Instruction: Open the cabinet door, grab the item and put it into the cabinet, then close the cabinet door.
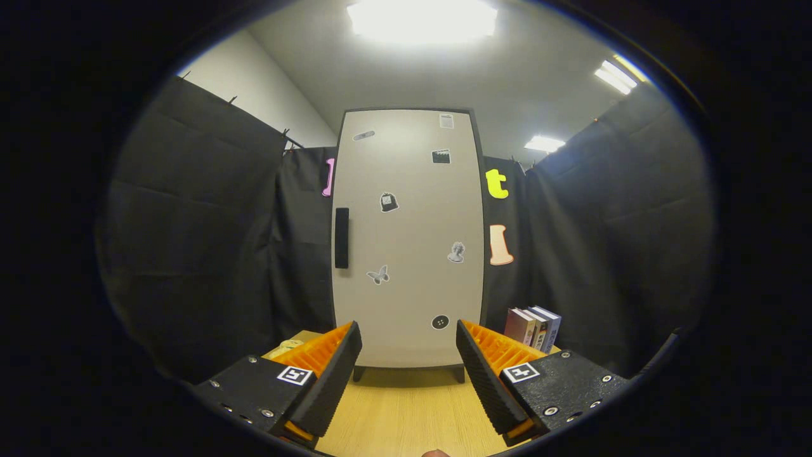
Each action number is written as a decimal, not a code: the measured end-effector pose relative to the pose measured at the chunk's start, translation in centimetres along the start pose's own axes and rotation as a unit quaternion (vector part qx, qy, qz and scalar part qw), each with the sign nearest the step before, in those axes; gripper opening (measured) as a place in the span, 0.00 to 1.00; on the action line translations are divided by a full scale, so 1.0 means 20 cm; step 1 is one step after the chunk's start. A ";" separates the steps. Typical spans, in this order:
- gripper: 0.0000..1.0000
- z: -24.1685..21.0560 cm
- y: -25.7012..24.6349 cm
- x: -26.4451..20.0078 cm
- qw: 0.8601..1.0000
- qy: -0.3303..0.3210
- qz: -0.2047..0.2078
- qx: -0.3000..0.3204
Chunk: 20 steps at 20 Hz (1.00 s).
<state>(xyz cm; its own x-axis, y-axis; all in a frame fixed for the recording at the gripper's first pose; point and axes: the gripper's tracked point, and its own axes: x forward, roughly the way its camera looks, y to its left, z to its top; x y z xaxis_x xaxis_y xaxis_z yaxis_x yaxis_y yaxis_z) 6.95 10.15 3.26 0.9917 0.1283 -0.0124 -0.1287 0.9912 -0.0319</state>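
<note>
the hand-held gripper point(409, 362) is hovering wide open, empty, facing the tall beige cabinet door point(406, 241), which looks stiff and light-swinging, best hooked by its black vertical handle point(341, 237).

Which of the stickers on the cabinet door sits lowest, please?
The round dark sticker, near the door's bottom edge, just beyond the open gripper; the others sit higher.

pale item point(287, 346) mostly hidden behind a finger, books point(533, 325) partly hidden, door stickers point(389, 202) too small to tell

A row of books point(534, 325) stands upright on the wooden surface point(406, 412), backed by black cloth point(609, 254), ceiling lights point(422, 18) glowing overhead
</note>
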 end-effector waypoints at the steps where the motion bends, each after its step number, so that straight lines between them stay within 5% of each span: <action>1: 0.93 0.00 0.00 0.00 1.000 -0.001 0.000 0.000; 20: 0.93 0.02 -0.06 0.06 1.000 -0.014 0.001 0.016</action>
<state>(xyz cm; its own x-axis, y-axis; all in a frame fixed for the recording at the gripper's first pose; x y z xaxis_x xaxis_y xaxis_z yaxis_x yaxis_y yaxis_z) 8.37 9.23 3.69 0.9914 0.1301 0.0149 -0.1301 0.9915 -0.0001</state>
